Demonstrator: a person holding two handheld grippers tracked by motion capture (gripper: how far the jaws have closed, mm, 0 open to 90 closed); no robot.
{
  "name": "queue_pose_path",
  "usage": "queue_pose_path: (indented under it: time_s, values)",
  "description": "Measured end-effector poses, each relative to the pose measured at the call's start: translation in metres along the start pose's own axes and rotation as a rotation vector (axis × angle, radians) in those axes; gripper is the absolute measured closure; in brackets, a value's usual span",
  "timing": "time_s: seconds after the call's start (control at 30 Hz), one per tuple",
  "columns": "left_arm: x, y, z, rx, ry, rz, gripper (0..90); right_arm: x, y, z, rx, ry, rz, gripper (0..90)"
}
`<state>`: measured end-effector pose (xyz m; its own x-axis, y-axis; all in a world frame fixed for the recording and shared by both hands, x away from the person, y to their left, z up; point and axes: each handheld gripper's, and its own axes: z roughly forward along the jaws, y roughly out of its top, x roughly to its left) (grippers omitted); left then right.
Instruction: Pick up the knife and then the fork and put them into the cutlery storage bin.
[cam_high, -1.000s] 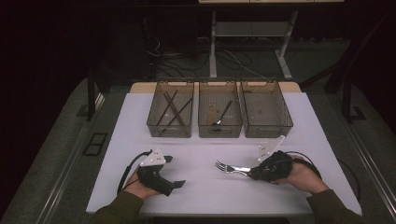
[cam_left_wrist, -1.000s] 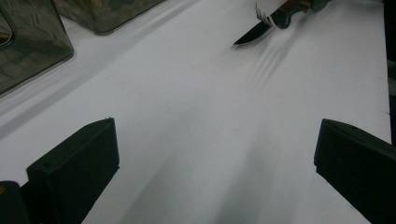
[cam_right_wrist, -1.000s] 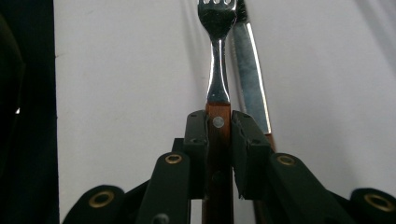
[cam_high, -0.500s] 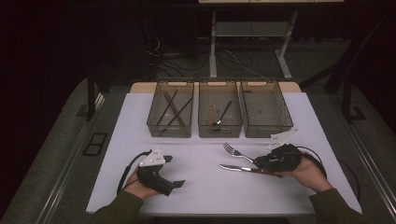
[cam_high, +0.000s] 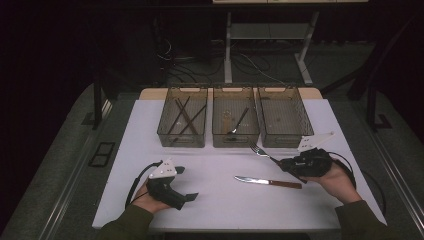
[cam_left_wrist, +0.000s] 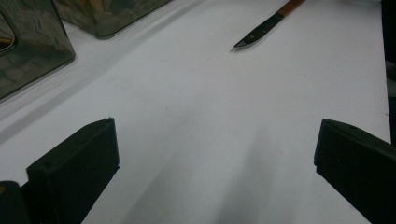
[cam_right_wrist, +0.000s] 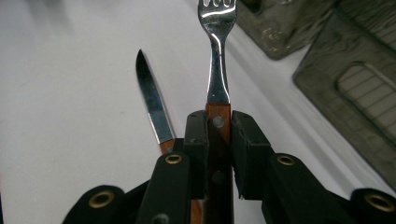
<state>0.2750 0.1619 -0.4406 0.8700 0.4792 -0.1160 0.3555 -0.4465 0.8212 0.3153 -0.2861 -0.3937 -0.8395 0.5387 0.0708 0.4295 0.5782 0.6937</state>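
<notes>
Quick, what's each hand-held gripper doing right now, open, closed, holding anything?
Left hand-held gripper: open, nothing between its jaws, resting over the white table.
Right hand-held gripper: closed on the wooden-handled steel fork.

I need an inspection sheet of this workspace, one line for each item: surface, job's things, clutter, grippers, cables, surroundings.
Surface: white table top, bare between the hands.
Job's things: fork with wooden handle, held off the table; knife lying flat; three clear bins in a row at the far edge, the left bin with dark sticks, the middle one with one utensil, the right bin looks empty.
Clutter: nothing seen.
Grippers: right gripper shut on the fork handle; left gripper open, nothing between the jaws.
Cables: one black cable trails from the left gripper.
Surroundings: dark floor, metal stand legs behind.
</notes>
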Motion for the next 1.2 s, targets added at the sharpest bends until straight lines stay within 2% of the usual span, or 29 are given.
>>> queue_pose_path:
  time_s: [0.5, 1.2]
  values:
    - [0.002, -0.001, -0.001, -0.013, -0.001, -0.002, 0.0, -0.026, 0.003, -0.024, -0.066, -0.096, 0.079, 77.3]
    - [0.004, -0.001, -0.001, -0.016, 0.004, -0.017, 0.0, -0.056, 0.022, -0.036, -0.133, -0.186, 0.146, 77.2]
